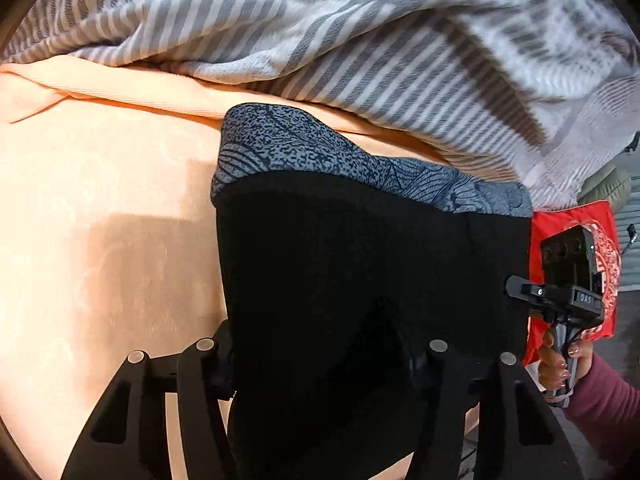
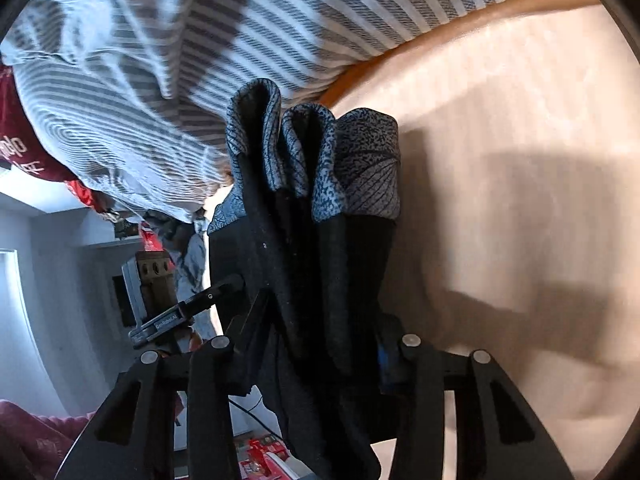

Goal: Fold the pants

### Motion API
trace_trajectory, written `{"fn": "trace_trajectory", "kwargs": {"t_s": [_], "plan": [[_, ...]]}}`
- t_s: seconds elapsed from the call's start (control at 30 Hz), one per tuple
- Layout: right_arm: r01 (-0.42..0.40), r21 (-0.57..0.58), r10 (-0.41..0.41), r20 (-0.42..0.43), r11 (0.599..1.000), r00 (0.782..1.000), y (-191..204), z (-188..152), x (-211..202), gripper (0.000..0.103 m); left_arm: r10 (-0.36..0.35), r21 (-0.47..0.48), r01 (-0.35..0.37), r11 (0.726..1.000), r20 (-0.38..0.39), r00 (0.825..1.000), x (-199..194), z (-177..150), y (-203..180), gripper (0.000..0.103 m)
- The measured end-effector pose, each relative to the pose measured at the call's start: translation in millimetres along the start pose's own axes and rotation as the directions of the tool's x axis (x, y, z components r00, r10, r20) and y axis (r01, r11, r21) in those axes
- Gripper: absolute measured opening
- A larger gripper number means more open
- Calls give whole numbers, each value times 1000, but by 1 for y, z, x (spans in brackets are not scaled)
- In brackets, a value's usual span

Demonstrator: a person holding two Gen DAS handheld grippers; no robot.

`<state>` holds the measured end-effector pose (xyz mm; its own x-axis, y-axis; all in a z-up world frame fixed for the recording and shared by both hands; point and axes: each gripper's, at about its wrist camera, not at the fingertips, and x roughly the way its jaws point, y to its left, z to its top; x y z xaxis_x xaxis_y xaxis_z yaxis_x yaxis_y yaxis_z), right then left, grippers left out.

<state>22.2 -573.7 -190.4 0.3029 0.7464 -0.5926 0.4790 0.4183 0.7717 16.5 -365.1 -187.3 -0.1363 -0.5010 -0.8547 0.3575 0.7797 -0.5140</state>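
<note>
Both grippers, left [image 1: 320, 364] and right [image 2: 316, 360], clamp black pants [image 1: 372, 264] above orange bed [image 1: 100, 220], striped blanket [image 1: 320, 32] far.

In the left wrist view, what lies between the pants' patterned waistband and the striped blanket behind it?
Only a strip of the peach sheet lies between the waistband and the striped blanket. That shows in the left wrist view.

Warm sidelight, hard shadows; blurred fisheye edges
</note>
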Motion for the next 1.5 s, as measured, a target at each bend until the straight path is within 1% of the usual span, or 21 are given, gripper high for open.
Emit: {"fn": "trace_trajectory", "kwargs": {"t_s": [0.17,0.23,0.4,0.53,0.63,0.67,0.7,0.77,0.83,0.9,0.93,1.07,1.13,1.17,1.2,1.23,1.27,1.3,1.33,1.4,1.5], "plan": [[-21,13,21,2,1000,1000,6,-27,-19,46,1,21,-1,1000,-3,1000,-13,-23,-25,59],[-29,19,29,6,999,1000,6,-38,-27,46,4,23,-4,1000,-6,1000,-21,-37,-23,59],[-21,31,21,3,999,1000,-5,-68,-40,46,16,-1,-16,1000,-38,999,-5,-62,-35,59],[-6,59,7,-14,998,1000,-24,-82,-36,46,64,-7,-65,998,-56,996,12,-78,-36,60],[21,36,-20,-25,999,999,-35,-84,-33,50,111,-60,-111,992,-6,994,13,-84,-32,74],[28,31,-27,-25,999,999,-36,-83,-33,52,132,-81,-131,988,5,991,13,-85,-33,82],[30,32,-29,-28,999,999,-38,-81,-35,58,163,-106,-161,981,15,986,12,-86,-32,84],[67,19,-66,-33,998,997,-37,-80,-35,59,192,-129,-187,974,25,981,12,-89,-35,84],[102,13,-101,-29,995,994,-40,-84,-44,63,252,-130,-246,960,30,967,7,-92,-41,84],[152,28,-152,-8,988,988,-41,-88,-53,67,333,-90,-328,940,46,942,-1,-99,-50,84],[203,44,-203,9,978,979,-40,-90,-58,73,365,-68,-361,930,51,930,-4,-101,-56,84],[322,109,-331,79,940,940,-33,-101,-76,73,428,-6,-428,904,55,902,-12,-111,-65,84],[409,112,-420,103,906,902,-22,-108,-81,73,454,23,-456,890,60,889,-16,-117,-71,84],[448,104,-458,113,888,882,-14,-112,-82,73,458,25,-460,888,55,887,-14,-117,-76,90],[486,91,-494,124,869,860,-9,-116,-84,73,464,29,-465,885,45,885,-15,-120,-78,102],[522,70,-527,137,850,839,1,-122,-84,73,463,32,-465,885,46,885,-16,-123,-80,102],[546,56,-547,148,836,824,11,-126,-83,75,462,44,-464,885,50,885,-21,-129,-81,102],[567,41,-566,159,823,809,21,-132,-82,80,458,53,-460,886,44,888,-25,-134,-81,102],[587,25,-582,165,809,796,32,-138,-79,81,452,54,-454,889,37,891,-26,-137,-82,102],[619,0,-609,174,786,774,51,-149,-72,81,445,52,-445,894,21,895,-27,-142,-87,102],[649,-25,-636,173,760,752,69,-163,-60,84,465,67,-464,883,10,885,-28,-149,-93,102]]}}
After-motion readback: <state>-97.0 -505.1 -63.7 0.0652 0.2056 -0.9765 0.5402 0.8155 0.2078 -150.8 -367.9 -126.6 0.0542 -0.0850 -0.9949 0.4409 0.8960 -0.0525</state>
